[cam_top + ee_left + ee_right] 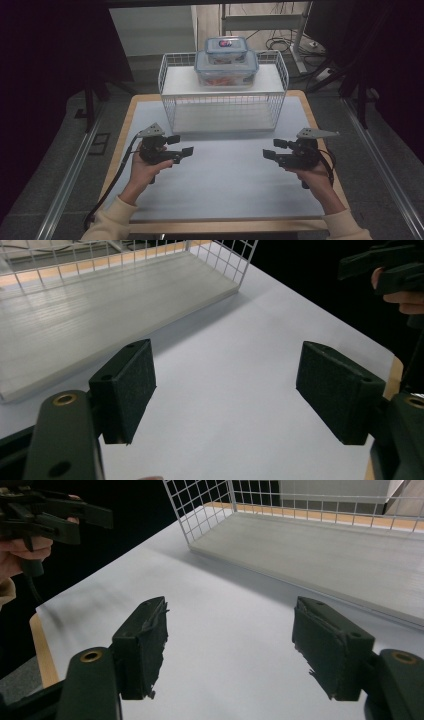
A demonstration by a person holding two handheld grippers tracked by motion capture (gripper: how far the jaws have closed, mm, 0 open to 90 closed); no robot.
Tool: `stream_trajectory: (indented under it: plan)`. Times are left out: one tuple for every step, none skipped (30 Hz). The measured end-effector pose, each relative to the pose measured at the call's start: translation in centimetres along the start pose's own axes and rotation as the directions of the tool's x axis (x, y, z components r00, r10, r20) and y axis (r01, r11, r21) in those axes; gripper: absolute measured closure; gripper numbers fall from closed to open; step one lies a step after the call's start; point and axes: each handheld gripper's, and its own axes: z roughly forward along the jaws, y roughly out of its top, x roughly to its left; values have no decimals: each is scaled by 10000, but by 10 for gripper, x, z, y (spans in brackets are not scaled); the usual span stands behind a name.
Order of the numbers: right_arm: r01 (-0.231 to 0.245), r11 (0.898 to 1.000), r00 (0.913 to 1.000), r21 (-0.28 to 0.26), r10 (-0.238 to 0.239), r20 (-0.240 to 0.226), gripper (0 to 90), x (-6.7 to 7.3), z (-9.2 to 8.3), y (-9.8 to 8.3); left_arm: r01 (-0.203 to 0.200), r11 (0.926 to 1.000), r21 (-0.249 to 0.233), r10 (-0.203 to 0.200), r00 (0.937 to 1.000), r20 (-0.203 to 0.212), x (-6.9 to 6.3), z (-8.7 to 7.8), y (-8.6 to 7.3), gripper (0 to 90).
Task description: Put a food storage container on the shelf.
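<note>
Atop the rack [220,80], high view alone, stacked containers [226,62].

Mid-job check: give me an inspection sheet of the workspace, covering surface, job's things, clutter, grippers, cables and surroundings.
Surface: white mat on wooden table, bare near the grippers.
Job's things: white wire two-tier rack; on its top shelf a large clear lidded food container with a smaller lidded container stacked on it; lower shelf bare.
Clutter: nothing seen.
Grippers: left gripper and right gripper open, holding nothing, facing each other above the mat.
Cables: black cable trails from left gripper; more on the floor behind.
Surroundings: dark curtains, metal floor rails.
</note>
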Motion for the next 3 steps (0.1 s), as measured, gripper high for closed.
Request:
stream_trajectory:
  plan:
    - [16,10000,10000,-4,-16,-5,294,0,0,-1,110,9999,-23,-110,9999,9,0,1,-2,234]
    - [25,10000,10000,37,-25,-39,294,0,1,-2,178,9998,-2,-178,9998,30,1,2,-4,235]
    - [6,9999,10000,114,-6,-29,293,0,2,-4,178,9998,-2,-178,9998,30,1,2,-4,234]
